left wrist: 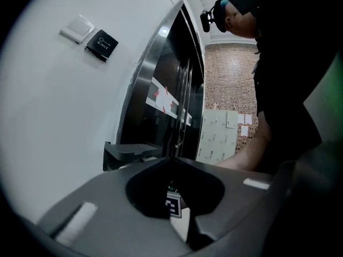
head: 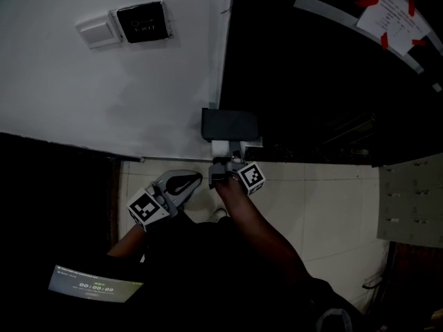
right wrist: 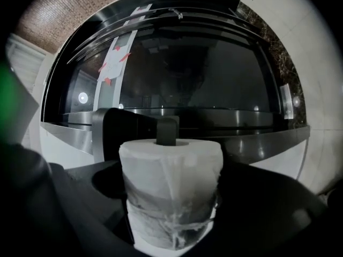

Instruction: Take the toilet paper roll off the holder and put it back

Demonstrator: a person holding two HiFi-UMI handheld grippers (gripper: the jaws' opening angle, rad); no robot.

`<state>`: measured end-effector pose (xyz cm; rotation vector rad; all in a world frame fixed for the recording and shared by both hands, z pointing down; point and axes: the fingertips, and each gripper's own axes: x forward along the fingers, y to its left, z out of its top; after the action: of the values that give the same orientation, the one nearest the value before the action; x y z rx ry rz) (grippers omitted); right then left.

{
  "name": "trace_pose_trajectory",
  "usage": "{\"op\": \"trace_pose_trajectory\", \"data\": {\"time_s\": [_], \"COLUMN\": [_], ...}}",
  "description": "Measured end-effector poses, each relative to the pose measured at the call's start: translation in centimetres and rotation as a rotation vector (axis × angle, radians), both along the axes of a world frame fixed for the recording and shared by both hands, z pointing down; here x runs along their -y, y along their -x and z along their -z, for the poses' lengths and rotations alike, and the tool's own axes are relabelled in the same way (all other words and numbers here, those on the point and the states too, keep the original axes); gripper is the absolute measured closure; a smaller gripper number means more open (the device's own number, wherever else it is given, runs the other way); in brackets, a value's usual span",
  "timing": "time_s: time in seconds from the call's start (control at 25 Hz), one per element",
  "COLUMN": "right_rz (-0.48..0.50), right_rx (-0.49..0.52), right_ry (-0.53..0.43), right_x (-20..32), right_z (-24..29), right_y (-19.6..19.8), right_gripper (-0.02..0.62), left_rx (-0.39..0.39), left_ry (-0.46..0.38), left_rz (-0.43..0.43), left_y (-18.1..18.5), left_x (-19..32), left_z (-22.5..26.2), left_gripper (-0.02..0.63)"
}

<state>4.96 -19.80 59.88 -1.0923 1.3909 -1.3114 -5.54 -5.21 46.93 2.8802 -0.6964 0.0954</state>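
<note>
A white wall (head: 83, 95) meets a glossy black steel-framed door (head: 311, 68). Where they meet hangs a dark box-shaped holder (head: 230, 124), its upright peg running through the white toilet paper roll (right wrist: 170, 191). A black exit plate (head: 142, 21) sits high on the wall. The right gripper (head: 227, 163) reaches forward on an outstretched forearm, its jaws clamped on the roll's sides. The left gripper (left wrist: 171, 162) is low and left, its jaws pressed together and empty.

A white wall (head: 83, 95) fills the upper left of the head view and carries a pale switch (head: 99, 30) and a black EXIT plate (head: 142, 21). A dark glossy panel (head: 311, 75) takes the upper right, with a taped paper (head: 393, 19) near its top. Dimly lit pale floor tiles (head: 325, 206) lie below.
</note>
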Motion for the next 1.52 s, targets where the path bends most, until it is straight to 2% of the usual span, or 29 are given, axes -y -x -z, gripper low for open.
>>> {"op": "trace_pose_trajectory", "data": {"time_s": [0.56,0.92,1.04,1.12,1.32,1.4,1.52], "right_rz": [0.136,0.167,0.200,0.248,0.344,0.379,0.429], "right_rx": [-0.022,-0.001,-0.022,-0.082,-0.342,-0.487,-0.766], "right_ry": [0.008,0.006,0.010,-0.019,-0.154,-0.220,-0.367], "right_x": [-5.2,-8.6,-9.3,-9.7,-9.6,-9.7,-10.2], "right_z": [-2.3,-0.3,-0.1,0.4,2.6,4.1,6.7], "right_y": [-0.4,-1.6,-1.2,-0.6,-0.5,-0.6,-0.1], "right_gripper": [0.121,0.121,0.120,0.120,0.121,0.121,0.121], "left_rx": [-0.020,-0.015,-0.019,-0.025,-0.032,-0.029,-0.024], "left_ry": [-0.026,-0.027,-0.030,-0.027,-0.033,-0.029,-0.037], "left_rz": [-0.027,-0.045,-0.050,-0.048,-0.045,-0.042,-0.043], "left_y": [-1.4,-1.8,-2.0,-2.0,-1.9,-2.0,-2.1], "left_x": [0.1,0.0,0.1,0.2,0.3,0.1,-0.1], "left_z": [0.4,-0.3,-0.2,0.0,0.3,0.4,0.5], "left_gripper": [0.603,0.603,0.603,0.603,0.603,0.603,0.603]}}
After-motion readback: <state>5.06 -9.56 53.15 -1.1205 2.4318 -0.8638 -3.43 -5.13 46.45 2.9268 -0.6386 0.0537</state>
